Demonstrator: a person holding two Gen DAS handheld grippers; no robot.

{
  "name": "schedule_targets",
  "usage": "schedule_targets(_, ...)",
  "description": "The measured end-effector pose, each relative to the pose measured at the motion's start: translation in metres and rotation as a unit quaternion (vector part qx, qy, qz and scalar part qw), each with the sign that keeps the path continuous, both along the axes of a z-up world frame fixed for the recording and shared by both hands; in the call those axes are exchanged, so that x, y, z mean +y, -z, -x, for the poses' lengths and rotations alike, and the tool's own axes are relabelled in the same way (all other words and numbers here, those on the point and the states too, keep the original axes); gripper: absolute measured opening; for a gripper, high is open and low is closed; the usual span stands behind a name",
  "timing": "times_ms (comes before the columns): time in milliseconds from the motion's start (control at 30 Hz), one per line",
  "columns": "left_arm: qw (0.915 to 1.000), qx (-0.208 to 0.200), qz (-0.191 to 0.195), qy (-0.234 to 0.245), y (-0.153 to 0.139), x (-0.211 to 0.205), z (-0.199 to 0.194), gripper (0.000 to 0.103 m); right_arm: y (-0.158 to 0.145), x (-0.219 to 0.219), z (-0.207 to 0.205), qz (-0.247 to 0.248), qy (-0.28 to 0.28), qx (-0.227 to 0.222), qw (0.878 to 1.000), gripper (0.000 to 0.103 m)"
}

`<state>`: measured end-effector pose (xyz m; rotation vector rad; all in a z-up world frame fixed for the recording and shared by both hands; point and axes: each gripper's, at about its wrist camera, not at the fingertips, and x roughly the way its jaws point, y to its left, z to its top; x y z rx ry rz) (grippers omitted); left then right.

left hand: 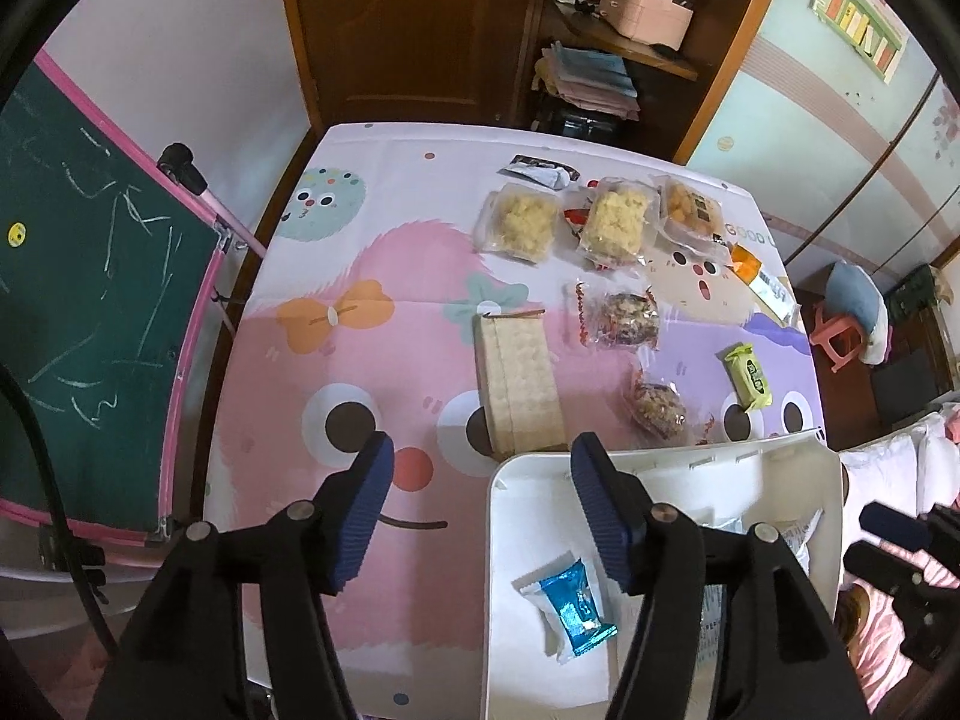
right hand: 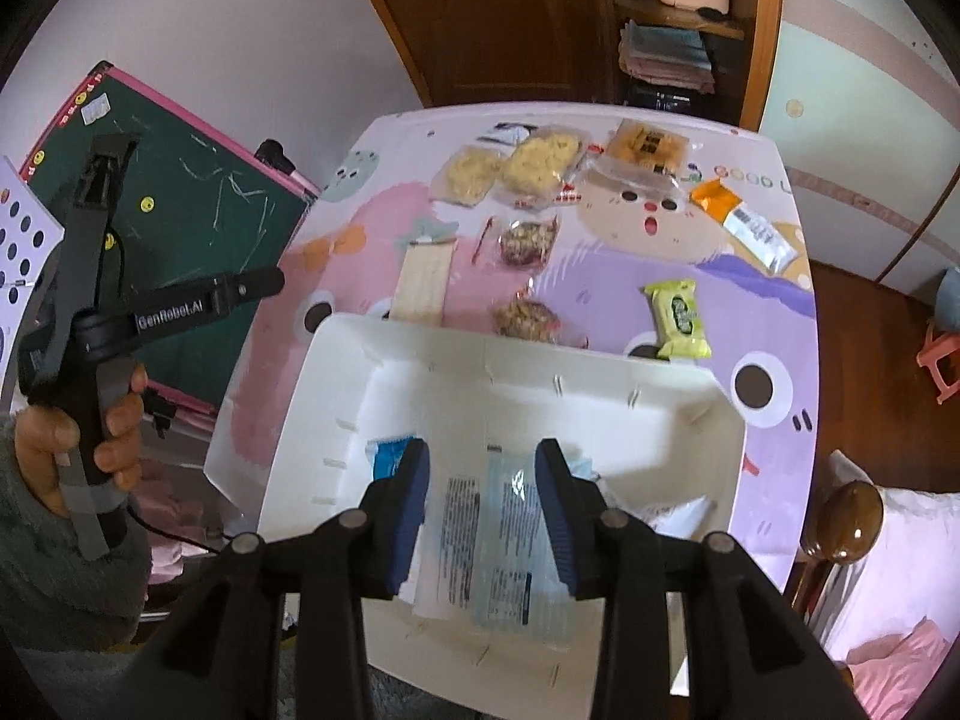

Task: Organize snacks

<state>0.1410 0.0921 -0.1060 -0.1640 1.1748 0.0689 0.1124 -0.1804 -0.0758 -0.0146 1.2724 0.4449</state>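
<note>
Snacks lie scattered over the cartoon-printed tablecloth (left hand: pixel 372 312) ahead of both claws: two clear packs of pale crumbly cakes (left hand: pixel 519 222), a pack of orange-brown biscuits (left hand: pixel 690 210), two clear bags of a dark nut mix (left hand: pixel 624 315), a long sleeve of crackers (left hand: pixel 519 384), a yellow-green packet (left hand: pixel 747 375) and an orange-and-white packet (right hand: pixel 741 219). A white plastic bin (left hand: pixel 780 456) sits at the near edge of the table, directly below the right gripper (right hand: pixel 483 480) and to the right of the left gripper (left hand: pixel 480 498). Inside the bin rest a blue foil packet (left hand: pixel 573 606) and a pale blue printed wrapper (right hand: pixel 504 540). The right gripper's jaws stand spread on either side of that wrapper and above it, clasping nothing. The left gripper hangs over the pink part of the cloth with its jaws wide apart, nothing between them. Left of the table leans a green chalkboard (left hand: pixel 90 312) with a pink frame. Beyond the far table edge stand a brown wooden door (left hand: pixel 414 24) and a shelf with a pink basket (left hand: pixel 651 0).
</note>
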Motion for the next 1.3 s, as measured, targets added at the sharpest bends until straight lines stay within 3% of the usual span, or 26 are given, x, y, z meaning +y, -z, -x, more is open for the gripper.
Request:
schedule_targets(200,0.9999,0.007,-0.005,0.008,0.008,-0.005,-0.016,0.073,-0.001,0.002,-0.028,0.006,0.005,-0.012,1.000,0.042)
schedule_targets(367,0.9993,0.033,0.001,0.018,0.031,-0.014,-0.043,0.079,0.014,-0.002,-0.080,-0.005,0.039,0.000,0.999,0.046)
schedule_targets(667,0.9941,0.106,0.023,-0.010,0.101,-0.016,-0.096,0.079,0.089,0.009,-0.171,-0.011,0.079,0.079,0.994,0.047)
schedule_targets(933,0.9818,0.175,0.060,-0.044,0.153,-0.007,-0.130,0.079,0.152,0.033,-0.202,-0.012,0.084,0.149,0.985,0.047)
schedule_targets(1300,0.9720,0.226,0.050,-0.041,0.180,-0.013,-0.138,0.075,0.182,0.056,-0.222,-0.014,0.089,0.175,0.981,0.047)
